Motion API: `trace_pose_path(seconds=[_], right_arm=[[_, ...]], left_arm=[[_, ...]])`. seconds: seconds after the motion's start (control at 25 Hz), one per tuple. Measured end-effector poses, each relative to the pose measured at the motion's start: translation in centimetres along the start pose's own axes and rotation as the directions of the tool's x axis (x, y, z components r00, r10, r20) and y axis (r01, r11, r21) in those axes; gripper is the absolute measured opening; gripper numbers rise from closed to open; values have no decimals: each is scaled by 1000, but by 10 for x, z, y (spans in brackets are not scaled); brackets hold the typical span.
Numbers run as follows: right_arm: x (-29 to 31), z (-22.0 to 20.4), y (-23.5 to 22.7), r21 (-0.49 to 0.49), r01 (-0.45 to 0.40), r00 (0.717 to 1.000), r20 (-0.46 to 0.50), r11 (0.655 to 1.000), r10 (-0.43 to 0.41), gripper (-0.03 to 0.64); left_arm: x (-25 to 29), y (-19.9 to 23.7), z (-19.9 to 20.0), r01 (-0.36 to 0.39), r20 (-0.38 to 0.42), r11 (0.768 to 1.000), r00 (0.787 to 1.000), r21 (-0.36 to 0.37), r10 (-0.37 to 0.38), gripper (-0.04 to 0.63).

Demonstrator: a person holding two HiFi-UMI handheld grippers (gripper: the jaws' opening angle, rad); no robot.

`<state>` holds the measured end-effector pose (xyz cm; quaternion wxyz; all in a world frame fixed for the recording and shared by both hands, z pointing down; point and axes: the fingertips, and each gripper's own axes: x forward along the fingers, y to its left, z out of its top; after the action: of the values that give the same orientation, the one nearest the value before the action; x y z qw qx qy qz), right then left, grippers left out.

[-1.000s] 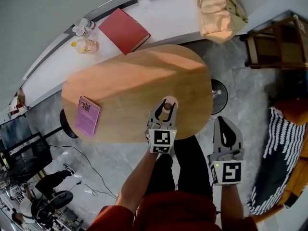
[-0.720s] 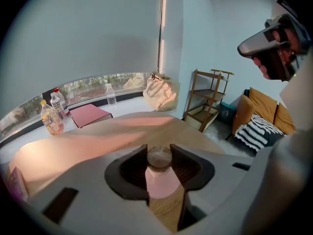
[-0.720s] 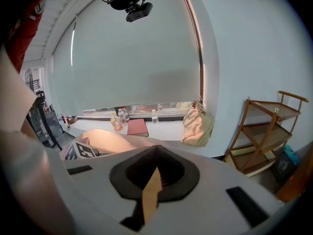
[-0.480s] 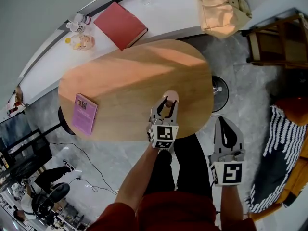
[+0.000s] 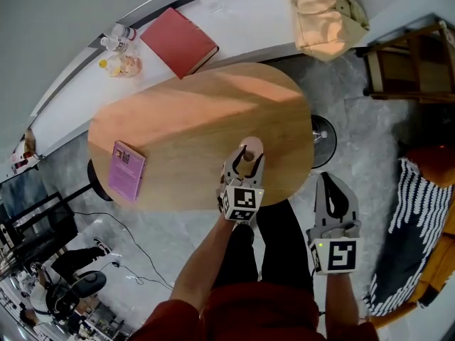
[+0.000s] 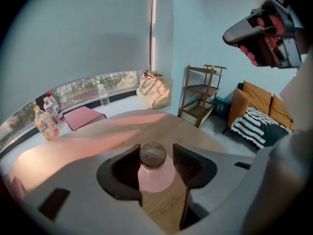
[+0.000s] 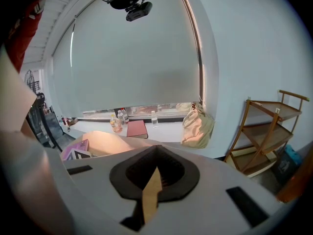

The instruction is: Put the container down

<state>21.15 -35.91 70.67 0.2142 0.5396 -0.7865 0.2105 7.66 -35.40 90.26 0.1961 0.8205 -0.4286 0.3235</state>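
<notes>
My left gripper (image 6: 156,150) has just been spreading its fingers (image 6: 124,170). They now stand apart around the pink container (image 6: 155,175), which sits upright between them on the wooden worktop (image 6: 98,136), with a gap showing at the right finger. My right gripper (image 7: 156,150) hangs beyond the worktop's edge, its 2 fingers closed together and empty.

A red top (image 5: 242,320), black trousers (image 5: 283,247); pale grey left hand-held gripper (image 5: 247,152) and right hand-held gripper (image 5: 328,180), each bearing a black-and-white marker cube (image 5: 240,204).
</notes>
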Motion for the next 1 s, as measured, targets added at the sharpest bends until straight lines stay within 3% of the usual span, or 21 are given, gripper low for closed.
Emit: trace_pose_path(seconds=[0.44,0.72,1.0], right_arm=[[-12,34,1,-25,-8,998,57,1000,9,-3],[-31,60,17,-57,-29,997,74,998,33,-3],[-44,95,59,-115,-58,991,110,992,71,-3]], left_arm=[[-37,-8,18,-10,14,1000,1000,-24,11,206],[-97,2,49,-72,79,995,994,-73,78,206],[-172,41,71,-182,82,970,977,-161,196,206]])
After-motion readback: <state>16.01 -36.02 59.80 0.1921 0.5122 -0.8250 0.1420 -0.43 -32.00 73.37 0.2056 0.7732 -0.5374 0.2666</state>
